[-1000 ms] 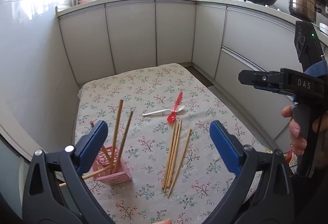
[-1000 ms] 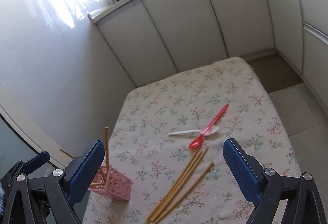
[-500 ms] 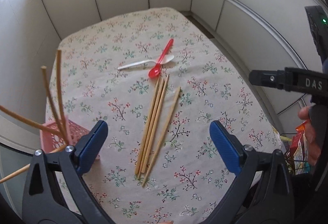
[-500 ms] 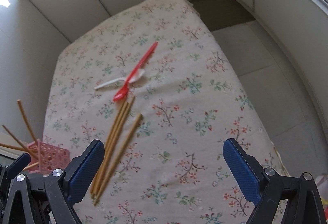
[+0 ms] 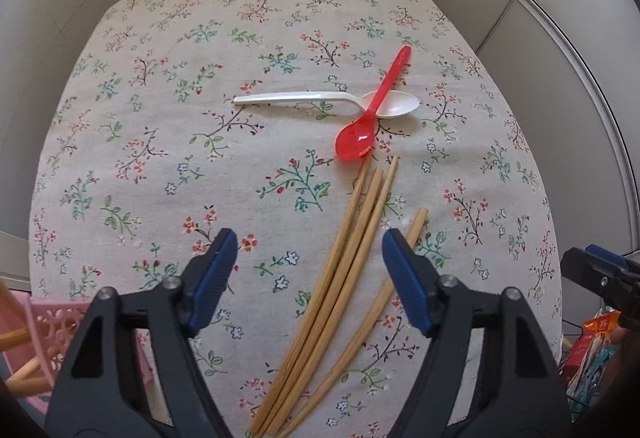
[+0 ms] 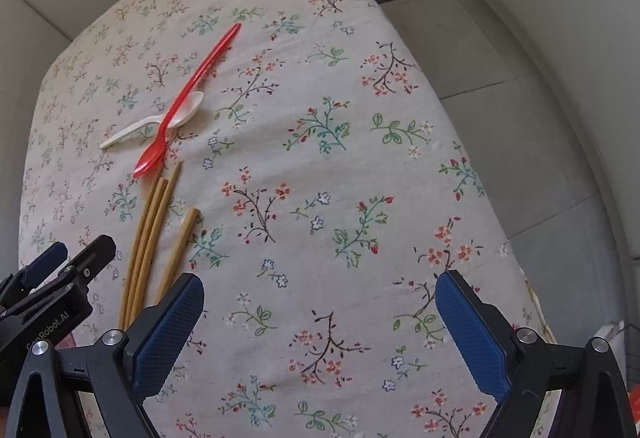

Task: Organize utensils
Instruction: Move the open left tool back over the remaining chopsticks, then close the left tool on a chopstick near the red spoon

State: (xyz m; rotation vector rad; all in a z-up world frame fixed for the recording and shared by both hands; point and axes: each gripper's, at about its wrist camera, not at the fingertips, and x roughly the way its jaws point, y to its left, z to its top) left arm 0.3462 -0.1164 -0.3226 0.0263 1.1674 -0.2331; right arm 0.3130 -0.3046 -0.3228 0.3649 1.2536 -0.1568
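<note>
Between the spread left tongs (image 5: 308, 278) lie the chopsticks (image 5: 340, 278); right tongs (image 6: 320, 322) spread, empty.

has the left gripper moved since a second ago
Yes. In the left wrist view the left gripper now hangs low over the loose chopsticks, which a second ago lay well ahead of it; its jaws also stand narrower.
</note>
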